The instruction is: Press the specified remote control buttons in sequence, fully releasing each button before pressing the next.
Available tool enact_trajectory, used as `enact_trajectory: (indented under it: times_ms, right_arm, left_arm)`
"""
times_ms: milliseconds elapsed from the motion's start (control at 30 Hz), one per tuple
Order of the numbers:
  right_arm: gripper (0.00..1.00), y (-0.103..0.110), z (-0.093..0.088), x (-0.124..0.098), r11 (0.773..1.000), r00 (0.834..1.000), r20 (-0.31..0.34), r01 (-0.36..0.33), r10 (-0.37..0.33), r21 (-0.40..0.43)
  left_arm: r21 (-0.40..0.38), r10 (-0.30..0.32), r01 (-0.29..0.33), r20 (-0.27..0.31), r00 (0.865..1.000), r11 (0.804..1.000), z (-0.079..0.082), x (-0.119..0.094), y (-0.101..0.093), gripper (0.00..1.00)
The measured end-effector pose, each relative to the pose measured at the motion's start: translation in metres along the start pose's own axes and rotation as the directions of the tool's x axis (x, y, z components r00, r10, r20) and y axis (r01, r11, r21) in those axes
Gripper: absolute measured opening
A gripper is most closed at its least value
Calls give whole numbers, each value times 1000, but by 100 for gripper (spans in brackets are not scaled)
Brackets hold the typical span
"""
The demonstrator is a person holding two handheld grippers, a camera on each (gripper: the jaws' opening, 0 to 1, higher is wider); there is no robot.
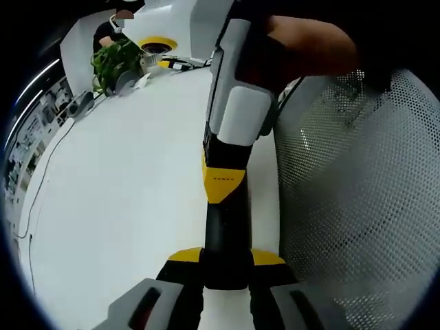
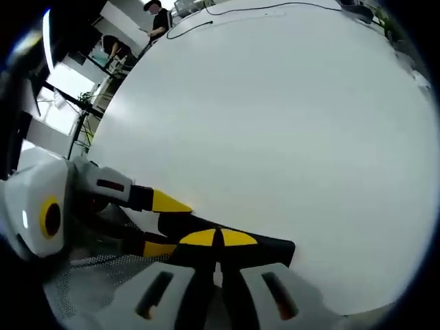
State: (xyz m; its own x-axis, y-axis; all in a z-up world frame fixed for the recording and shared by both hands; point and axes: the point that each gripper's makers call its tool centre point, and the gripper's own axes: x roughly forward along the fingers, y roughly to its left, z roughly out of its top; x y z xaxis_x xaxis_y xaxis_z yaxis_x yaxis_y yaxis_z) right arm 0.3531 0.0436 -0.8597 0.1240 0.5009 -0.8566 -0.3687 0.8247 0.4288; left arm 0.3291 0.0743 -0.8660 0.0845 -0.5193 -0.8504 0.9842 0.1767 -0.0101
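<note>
Both your tools — left tool [image 1: 225, 292] and right tool [image 2: 218, 271] — are clamping shut on each other's black-and-yellow tips, low over the white worktop [image 2: 275, 117].

- Left tool [image 1: 225, 275]: grey jaws with black slots, yellow tips.
- Right tool [image 2: 218, 265]: grey jaws, yellow tips, the same build.
- White housings with yellow accents.

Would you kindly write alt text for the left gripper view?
The other hand-held gripper reaches across a white table from the right, its tips over this view's own hand-held gripper. A potted plant stands far off, a white mesh chair beside.
</note>
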Motion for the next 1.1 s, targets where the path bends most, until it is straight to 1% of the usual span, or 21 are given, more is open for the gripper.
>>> enact_trajectory:
  times_ms: [133, 200, 267, 333, 467, 533, 567, 667, 767, 800, 833, 900, 1100]
  right_arm:
    - [0, 0, 1, 1, 1000, 1000, 6, 16, -16, -19]
    - [0, -2, 1, 1, 1000, 1000, 10, 19, -19, 5]
    - [0, -3, 2, 1, 1000, 1000, 4, 12, -12, 24]
    - [0, -3, 3, 2, 999, 1000, 10, 5, -5, 35]
    - [0, -3, 2, 1, 999, 1000, 24, -15, 14, 38]
    - [0, -2, 2, 0, 996, 1000, 11, -28, 27, 83]
    - [0, -3, 3, 1, 997, 1000, 15, -28, 26, 77]
    - [0, -2, 1, -1, 995, 1000, 4, -28, 28, 97]
    - [0, -4, 3, -6, 993, 1000, 10, -27, 26, 115]
    - [0, -2, 3, -8, 991, 999, 11, -38, 37, 128]
    - [0, 0, 2, -9, 986, 998, 3, -56, 56, 158]
    - [0, 2, -2, -10, 979, 997, -20, -75, 80, 191]
    - [0, 0, -5, -8, 981, 997, -39, -52, 60, 189]
  left_arm:
    - [-9, 0, 0, -3, 1000, 1000, 0, 0, 0, 24]
    - [-7, 1, -1, -4, 1000, 1000, 0, 0, 0, 24]
    - [-8, 0, 0, -2, 1000, 1000, 0, 0, 0, 24]
    - [-12, 0, 0, -2, 1000, 1000, 0, 0, 0, 24]
    - [-20, 5, -5, -5, 1000, 1000, 0, 1, 0, 24]
    - [-16, 8, -8, -7, 1000, 1000, 0, 1, 0, 24]
    - [-15, 9, -9, -6, 1000, 1000, 0, 1, 0, 24]
    - [-12, 9, -9, -4, 1000, 1000, 0, 1, 0, 24]
    - [-11, 8, -9, -5, 1000, 1000, 0, 0, 0, 24]
    - [-11, 8, -8, -4, 1000, 1000, 0, 0, 0, 24]
    - [-12, 9, -9, -3, 1000, 1000, 0, 0, 0, 24]
    - [-12, 8, -8, -3, 1000, 1000, 0, 0, 0, 24]
    - [-14, 10, -10, 1, 1000, 1000, 0, 0, 1, 25]
